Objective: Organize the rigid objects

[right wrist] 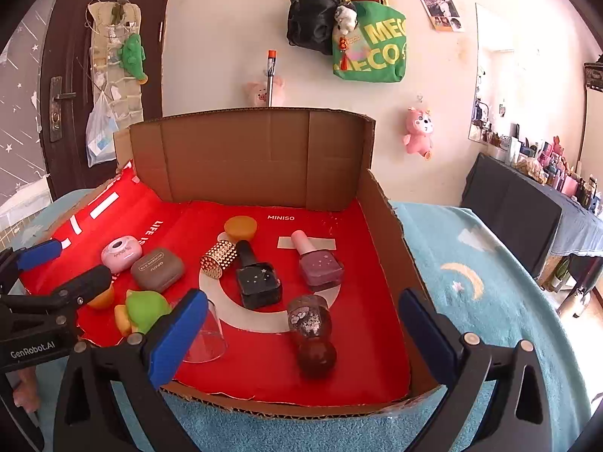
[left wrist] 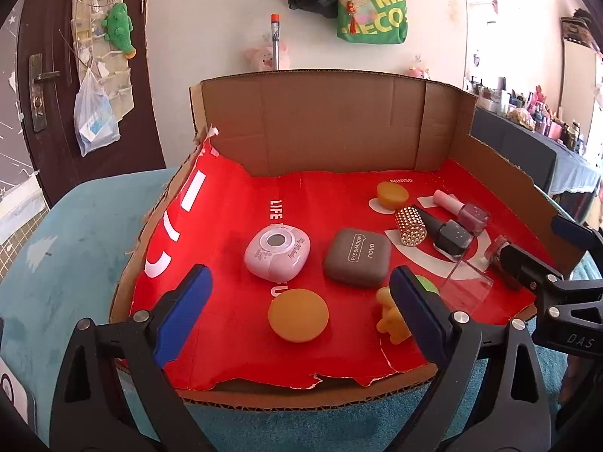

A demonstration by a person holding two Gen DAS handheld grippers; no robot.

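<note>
Glass [right wrist: 203, 333] beside left-hand tongs [left wrist: 301, 305]

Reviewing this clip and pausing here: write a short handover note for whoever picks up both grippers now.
Left gripper: open, empty, over the tray's near edge.
Right gripper: open, empty, at the near right.
In the cardboard tray: pink case, eye shadow case, orange disc, three nail polish bottles, dark, mauve, glittery, gold studded cap, clear cup, green toy.
Done: nothing looks grouped.
Left: sort everything.
</note>
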